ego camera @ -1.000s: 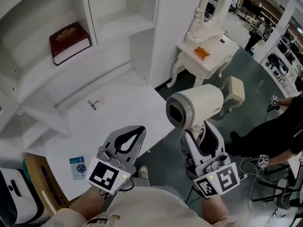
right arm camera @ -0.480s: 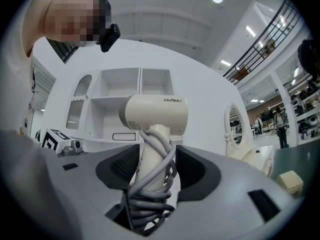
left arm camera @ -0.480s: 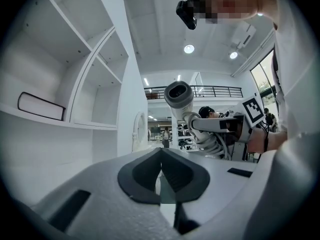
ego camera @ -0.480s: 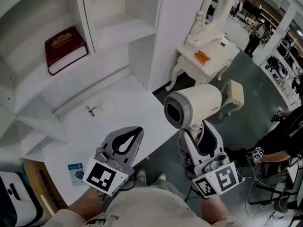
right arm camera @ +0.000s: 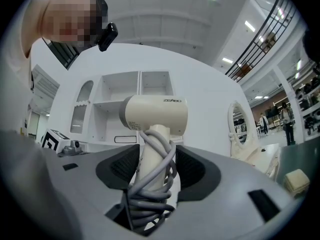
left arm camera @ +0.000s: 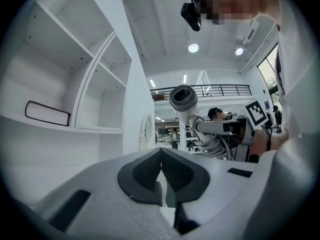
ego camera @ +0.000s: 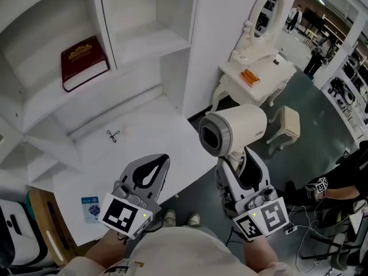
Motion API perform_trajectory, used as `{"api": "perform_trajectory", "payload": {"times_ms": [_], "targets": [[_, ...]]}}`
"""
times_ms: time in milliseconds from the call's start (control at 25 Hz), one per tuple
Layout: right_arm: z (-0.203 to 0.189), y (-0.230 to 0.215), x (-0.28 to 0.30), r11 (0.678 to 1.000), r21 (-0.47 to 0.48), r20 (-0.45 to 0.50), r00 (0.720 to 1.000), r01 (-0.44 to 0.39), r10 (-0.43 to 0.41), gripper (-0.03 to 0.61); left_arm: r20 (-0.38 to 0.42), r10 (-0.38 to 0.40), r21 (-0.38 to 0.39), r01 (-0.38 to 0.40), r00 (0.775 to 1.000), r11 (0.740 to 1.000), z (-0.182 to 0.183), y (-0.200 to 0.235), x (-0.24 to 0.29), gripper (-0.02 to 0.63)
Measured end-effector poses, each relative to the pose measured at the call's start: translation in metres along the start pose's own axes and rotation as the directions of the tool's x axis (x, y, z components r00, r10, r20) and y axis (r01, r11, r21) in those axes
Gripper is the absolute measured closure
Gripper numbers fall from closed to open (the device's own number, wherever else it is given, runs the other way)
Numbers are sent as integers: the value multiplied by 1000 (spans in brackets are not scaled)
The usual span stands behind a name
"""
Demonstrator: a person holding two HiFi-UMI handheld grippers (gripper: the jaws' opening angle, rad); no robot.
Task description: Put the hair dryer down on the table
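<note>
A cream hair dryer stands upright in the air past the white table's right edge, nozzle facing left. My right gripper is shut on its handle, which has the grey cord wound round it. The right gripper view shows the dryer's body above the jaws of my right gripper. My left gripper hangs over the table's front edge, shut with nothing between its jaws. Seen from my left gripper, the dryer is up to the right.
A red book lies on a white shelf behind the table. A small black clip and a blue card lie on the table. A white dressing table with a mirror and a stool stand at the right.
The two grippers and the dryer have barely moved. The head view has shifted a little, so the shelf and table sit slightly differently in frame.
</note>
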State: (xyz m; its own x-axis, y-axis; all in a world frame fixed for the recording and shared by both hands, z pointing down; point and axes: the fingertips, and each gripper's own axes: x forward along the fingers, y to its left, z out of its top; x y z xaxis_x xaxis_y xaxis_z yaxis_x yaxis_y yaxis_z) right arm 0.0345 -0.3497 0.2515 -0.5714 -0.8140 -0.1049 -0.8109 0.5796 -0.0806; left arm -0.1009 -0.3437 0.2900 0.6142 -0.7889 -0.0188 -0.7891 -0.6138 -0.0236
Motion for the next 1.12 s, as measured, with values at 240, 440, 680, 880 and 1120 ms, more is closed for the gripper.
{"api": "perform_trajectory", "payload": {"times_ms": [240, 440, 680, 880, 1120], "targets": [[-1, -11, -11, 1000, 10, -12, 1000, -9, 9, 347, -22, 9, -32, -10, 1000, 999, 1, -17, 8, 598], [-5, -19, -17, 1000, 21, -20, 1000, -11, 12, 347, -10, 2, 3, -2, 1000, 1000, 2, -24, 14, 599], [-9, -35, -12, 1000, 29, -24, 1000, 4, -3, 347, -14, 57, -12, -57, 998, 998, 0, -17, 28, 599], [-14, -44, 13, 1000, -4, -92, 996, 7, -8, 347, -49, 104, 7, -103, 993, 995, -3, 6, 48, 598], [-44, -53, 55, 1000, -11, -178, 984, -4, 2, 349, -118, 140, 3, -140, 983, 990, -22, 38, 75, 599]]}}
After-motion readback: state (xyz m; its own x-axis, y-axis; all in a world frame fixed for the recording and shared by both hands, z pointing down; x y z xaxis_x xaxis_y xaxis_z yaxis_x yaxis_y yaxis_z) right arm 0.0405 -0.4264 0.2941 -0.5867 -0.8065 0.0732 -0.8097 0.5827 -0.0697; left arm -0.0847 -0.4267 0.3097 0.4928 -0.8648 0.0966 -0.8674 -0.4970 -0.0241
